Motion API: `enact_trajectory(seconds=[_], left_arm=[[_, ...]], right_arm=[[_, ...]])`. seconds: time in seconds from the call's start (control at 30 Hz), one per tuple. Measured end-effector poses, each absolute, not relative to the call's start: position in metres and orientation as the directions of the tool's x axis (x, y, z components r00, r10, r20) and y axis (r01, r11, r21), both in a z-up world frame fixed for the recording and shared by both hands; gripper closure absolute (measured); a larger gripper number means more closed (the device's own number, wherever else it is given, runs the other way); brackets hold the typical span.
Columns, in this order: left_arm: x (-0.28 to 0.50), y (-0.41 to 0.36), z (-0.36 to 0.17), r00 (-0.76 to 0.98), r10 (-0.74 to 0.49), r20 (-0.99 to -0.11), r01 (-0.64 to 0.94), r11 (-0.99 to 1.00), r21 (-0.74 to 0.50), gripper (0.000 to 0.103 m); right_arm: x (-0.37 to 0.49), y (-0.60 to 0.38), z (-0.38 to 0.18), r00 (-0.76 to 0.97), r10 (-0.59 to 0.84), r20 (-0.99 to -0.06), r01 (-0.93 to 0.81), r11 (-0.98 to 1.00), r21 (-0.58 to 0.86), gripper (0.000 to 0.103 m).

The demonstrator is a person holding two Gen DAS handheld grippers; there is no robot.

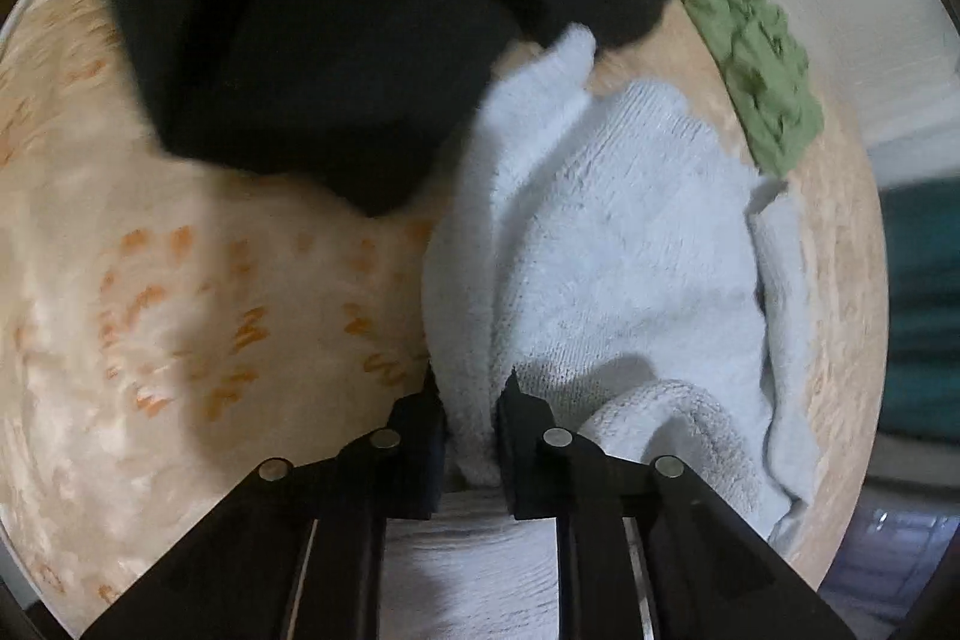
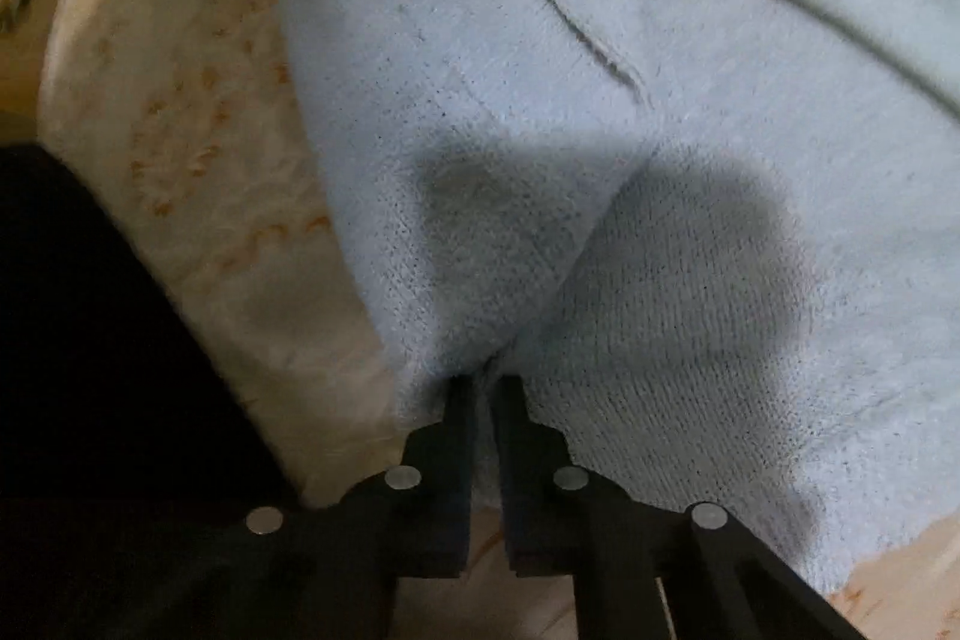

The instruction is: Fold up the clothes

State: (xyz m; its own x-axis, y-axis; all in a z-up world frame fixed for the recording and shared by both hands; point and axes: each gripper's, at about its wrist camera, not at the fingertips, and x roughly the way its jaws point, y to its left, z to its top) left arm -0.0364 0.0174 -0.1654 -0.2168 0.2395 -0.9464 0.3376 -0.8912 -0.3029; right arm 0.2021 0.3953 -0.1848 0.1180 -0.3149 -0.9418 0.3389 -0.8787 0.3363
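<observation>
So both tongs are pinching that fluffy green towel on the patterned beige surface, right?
Not green: both tongs pinch the fluffy pale blue towel. The left wrist view shows the left tongs shut on its fold; the small green cloth lies apart, untouched. The right tongs grip it too.

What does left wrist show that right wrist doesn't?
Left wrist only: a green cloth at the far edge of the bed surface, the black garment's full spread, and the left gripper pinching a towel fold.

Right wrist only: the right gripper shut on the towel, plus the towel's stitched hem close up.

Both: the pale blue towel, the black garment, and the peach patterned surface underneath.
</observation>
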Motion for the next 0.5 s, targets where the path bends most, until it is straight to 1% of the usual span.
enact_trajectory(seconds=[0.07,0.17,0.3,0.33,0.37,0.4,0.43,0.47,0.5], left_arm=[[-0.027,0.009,-0.163,-0.232,0.23,-0.945,0.334,-0.894,-0.3,0.089],[-0.011,-0.011,-0.165,-0.242,0.21,-0.947,0.355,-0.89,-0.287,0.089],[-0.017,-0.019,-0.182,-0.235,0.225,-0.946,0.407,-0.861,-0.306,0.088],[-0.02,-0.016,-0.183,-0.226,0.229,-0.947,0.399,-0.865,-0.305,0.086],[-0.023,-0.011,-0.18,-0.218,0.225,-0.95,0.378,-0.878,-0.294,0.086],[-0.026,-0.006,-0.178,-0.21,0.219,-0.953,0.356,-0.891,-0.283,0.081],[-0.028,-0.003,-0.176,-0.2,0.223,-0.954,0.344,-0.896,-0.282,0.075],[-0.03,0.0,-0.174,-0.191,0.227,-0.955,0.333,-0.9,-0.281,0.071],[-0.032,0.003,-0.173,-0.181,0.232,-0.956,0.322,-0.904,-0.28,0.064]], right_arm=[[0.208,0.4,-0.183,0.196,-0.356,-0.914,0.357,-0.842,0.405,0.099],[0.222,0.395,-0.188,0.248,-0.34,-0.907,0.424,-0.804,0.418,0.099],[0.221,0.399,-0.195,0.274,-0.352,-0.895,0.415,-0.796,0.44,0.099],[0.22,0.402,-0.192,0.279,-0.348,-0.895,0.431,-0.788,0.44,0.098],[0.218,0.404,-0.187,0.281,-0.338,-0.898,0.448,-0.782,0.434,0.095],[0.211,0.407,-0.175,0.272,-0.335,-0.902,0.465,-0.775,0.428,0.091],[0.202,0.413,-0.158,0.255,-0.341,-0.905,0.481,-0.767,0.424,0.076],[0.193,0.418,-0.142,0.237,-0.347,-0.907,0.496,-0.759,0.421,0.051],[0.181,0.424,-0.123,0.207,-0.371,-0.905,0.507,-0.75,0.424,0.044]])
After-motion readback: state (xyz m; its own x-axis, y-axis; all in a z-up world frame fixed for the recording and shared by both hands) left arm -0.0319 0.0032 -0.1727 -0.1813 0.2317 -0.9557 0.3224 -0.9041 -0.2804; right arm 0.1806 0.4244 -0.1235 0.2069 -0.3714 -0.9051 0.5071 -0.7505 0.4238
